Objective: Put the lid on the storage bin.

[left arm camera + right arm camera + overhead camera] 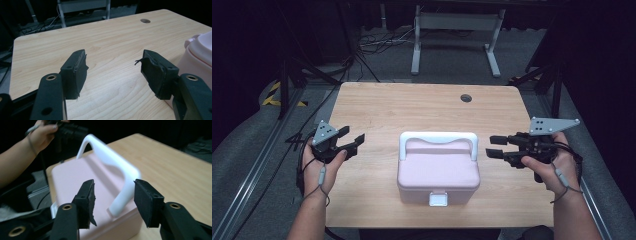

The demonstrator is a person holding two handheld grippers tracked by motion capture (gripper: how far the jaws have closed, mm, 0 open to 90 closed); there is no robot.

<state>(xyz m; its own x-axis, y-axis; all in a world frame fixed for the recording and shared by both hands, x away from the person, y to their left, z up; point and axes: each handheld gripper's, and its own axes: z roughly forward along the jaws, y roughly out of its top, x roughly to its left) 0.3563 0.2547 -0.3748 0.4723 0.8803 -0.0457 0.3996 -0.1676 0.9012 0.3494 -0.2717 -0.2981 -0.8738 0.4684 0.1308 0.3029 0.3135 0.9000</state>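
Left hand-held gripper and right hand-held gripper both agape, empty, flanking pink box

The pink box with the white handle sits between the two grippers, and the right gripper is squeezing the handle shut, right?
Not quite. The pink plastic box with the white handle does sit between both grippers, but the right gripper isn't squeezing it: in the right gripper view its jaws stand open, apart from the handle.
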